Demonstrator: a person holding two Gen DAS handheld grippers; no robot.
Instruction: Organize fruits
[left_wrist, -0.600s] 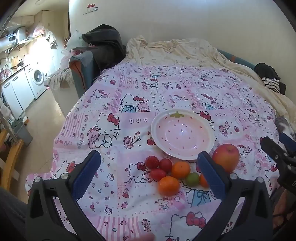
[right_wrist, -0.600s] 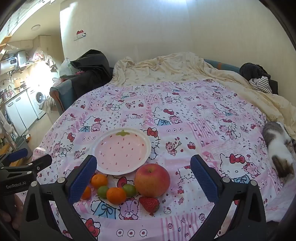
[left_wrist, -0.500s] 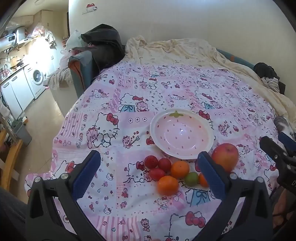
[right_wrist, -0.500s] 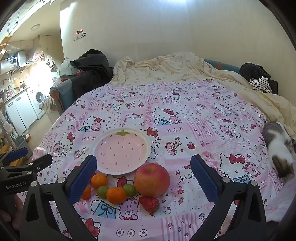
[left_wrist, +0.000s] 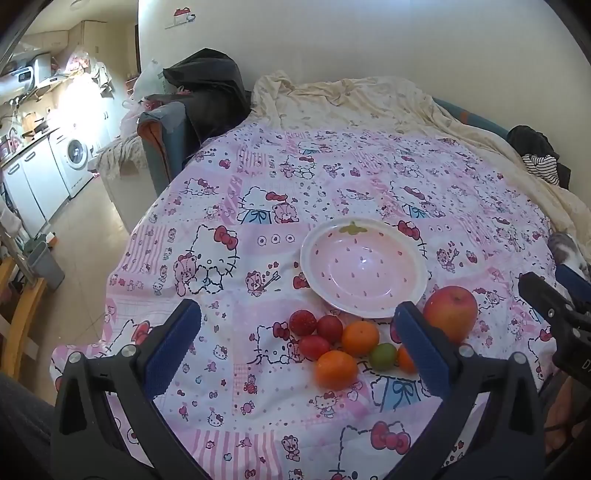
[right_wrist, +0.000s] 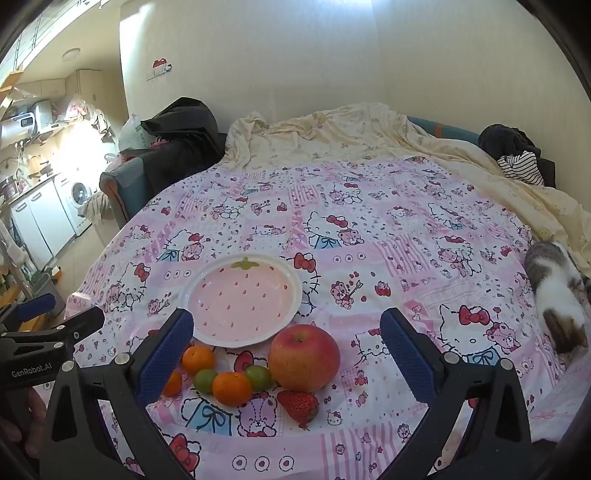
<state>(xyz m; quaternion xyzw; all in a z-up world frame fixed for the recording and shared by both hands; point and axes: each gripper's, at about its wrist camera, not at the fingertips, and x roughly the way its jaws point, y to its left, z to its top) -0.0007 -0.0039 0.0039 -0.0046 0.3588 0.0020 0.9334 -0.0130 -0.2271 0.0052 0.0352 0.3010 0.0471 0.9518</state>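
An empty pink strawberry-pattern plate (left_wrist: 364, 267) (right_wrist: 243, 301) lies on the Hello Kitty cloth. In front of it sit a big red apple (left_wrist: 450, 312) (right_wrist: 303, 357), small oranges (left_wrist: 360, 338) (right_wrist: 231, 387), green fruits (left_wrist: 383, 356) (right_wrist: 258, 377), red cherry tomatoes (left_wrist: 314, 346) and a strawberry (right_wrist: 298, 405). My left gripper (left_wrist: 297, 341) is open above the near edge, with the small fruits between its fingers in view. My right gripper (right_wrist: 286, 352) is open and empty, framing the apple.
A grey-and-white cat (right_wrist: 557, 299) lies at the right edge of the cloth. A cream blanket (right_wrist: 351, 136) covers the far side. A chair with dark clothes (left_wrist: 192, 110) stands at the back left. The kitchen floor drops away at left.
The left wrist view has shifted slightly, so the plate and fruits sit a little lower-left than before. The right gripper and the fruits have not moved.
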